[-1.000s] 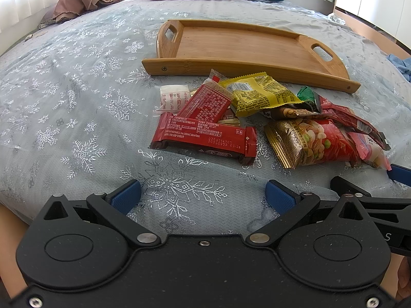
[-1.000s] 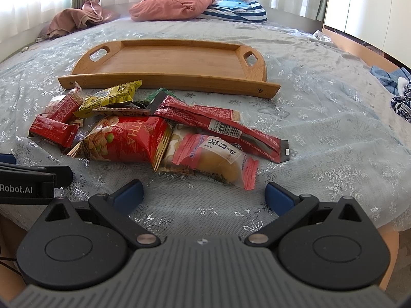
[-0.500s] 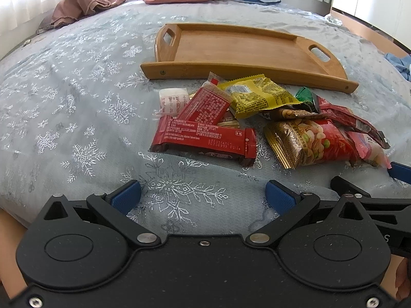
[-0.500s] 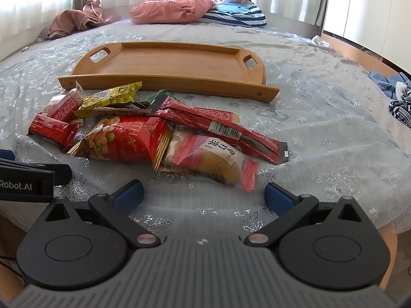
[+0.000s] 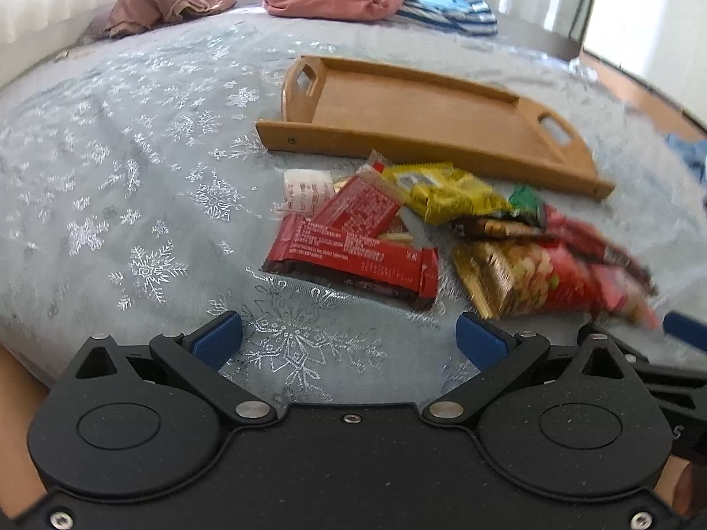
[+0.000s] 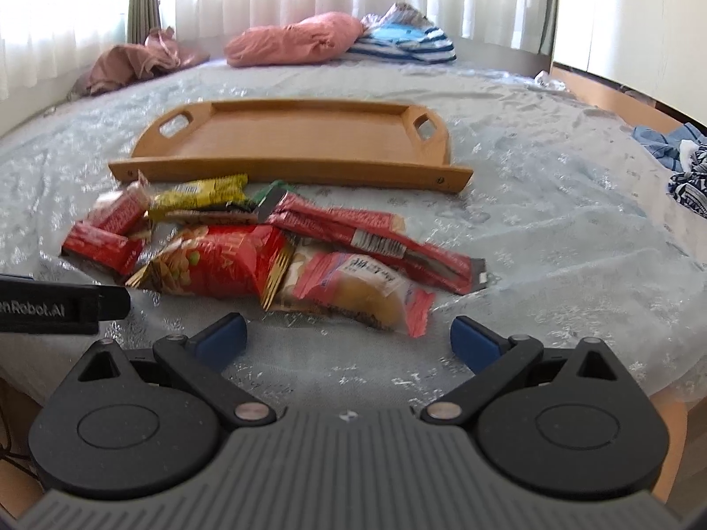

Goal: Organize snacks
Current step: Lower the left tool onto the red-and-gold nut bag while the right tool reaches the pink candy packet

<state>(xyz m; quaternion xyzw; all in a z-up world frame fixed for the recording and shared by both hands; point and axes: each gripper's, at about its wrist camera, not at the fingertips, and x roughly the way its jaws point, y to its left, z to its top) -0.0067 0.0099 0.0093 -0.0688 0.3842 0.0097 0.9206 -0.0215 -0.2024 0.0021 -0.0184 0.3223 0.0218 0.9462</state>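
A heap of snack packets lies on the bed in front of an empty wooden tray [image 5: 424, 106] [image 6: 300, 141]. In the left wrist view a long red bar [image 5: 353, 260] is nearest, with a smaller red packet [image 5: 362, 212], a yellow packet [image 5: 446, 194] and a red-gold nut bag [image 5: 530, 278] around it. The right wrist view shows the nut bag [image 6: 216, 260], a clear-pink pastry packet [image 6: 353, 287] and a long red stick packet [image 6: 380, 238]. My left gripper [image 5: 349, 340] and right gripper [image 6: 347, 338] both hover open just short of the heap, holding nothing.
The bed wears a pale blue snowflake cover [image 5: 132, 168]. Pink bedding [image 6: 296, 39], a striped cloth [image 6: 406, 42] and a brown garment [image 6: 132, 64] lie at the far end. More clothes [image 6: 680, 163] sit at the right. Wooden floor shows past the bed's right edge.
Both grippers have tilted up and drawn slightly closer to the heap; more of the window and curtains shows. The snacks and tray have not moved. Jaws remain open.
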